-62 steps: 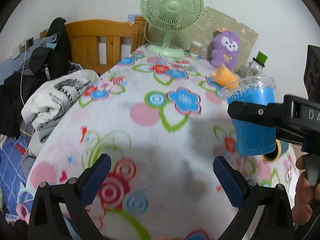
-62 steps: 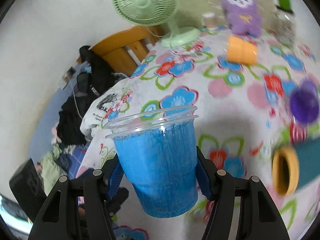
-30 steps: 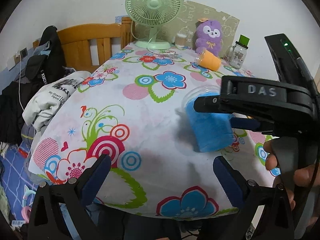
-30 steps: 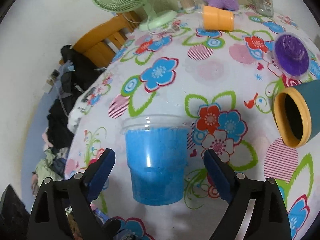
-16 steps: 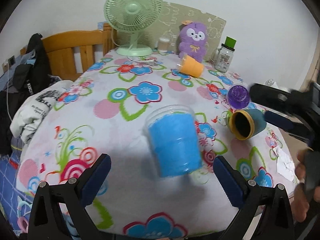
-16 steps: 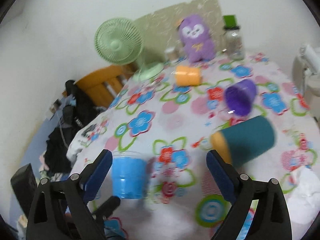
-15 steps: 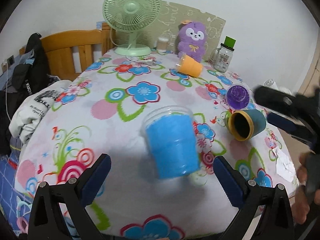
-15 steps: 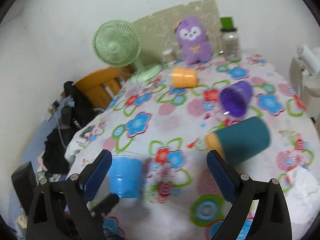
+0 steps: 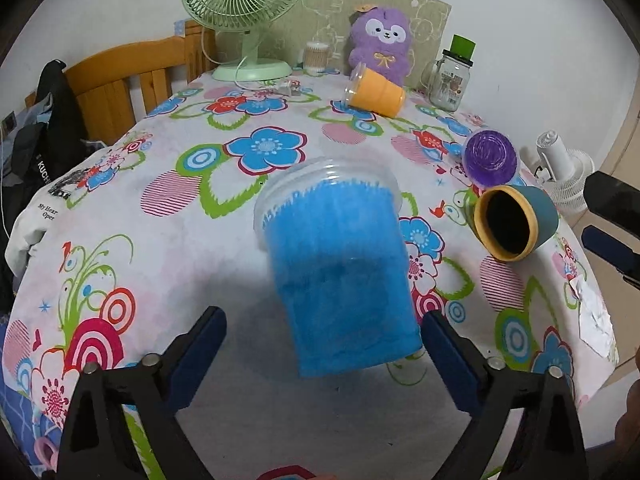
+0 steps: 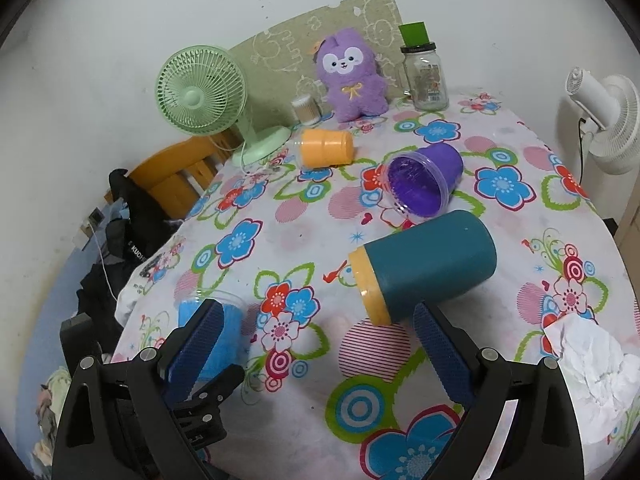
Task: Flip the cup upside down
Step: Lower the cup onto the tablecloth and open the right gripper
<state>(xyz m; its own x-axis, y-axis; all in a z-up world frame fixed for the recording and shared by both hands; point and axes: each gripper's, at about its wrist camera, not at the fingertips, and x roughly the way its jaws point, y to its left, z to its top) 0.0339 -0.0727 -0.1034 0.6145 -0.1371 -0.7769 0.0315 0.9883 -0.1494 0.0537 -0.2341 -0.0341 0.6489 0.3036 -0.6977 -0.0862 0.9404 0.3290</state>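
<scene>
Upright, translucent ribbed blue cup (image 9: 336, 268) stands between open left gripper (image 9: 320, 348) pads.

Lived-in home, most likely a bedroom corner — table draped in a flowered fleece blanket (image 9: 168, 240), wooden bed frame or chair back (image 9: 132, 80) behind it, dark clothes and a printed shirt heaped alongside (image 9: 36, 152). Domestic clutter against a plain white wall — green desk fan (image 10: 200, 92), purple plush toy (image 10: 352, 76), glass jar (image 10: 426, 76), white standing fan (image 10: 604, 116).
</scene>
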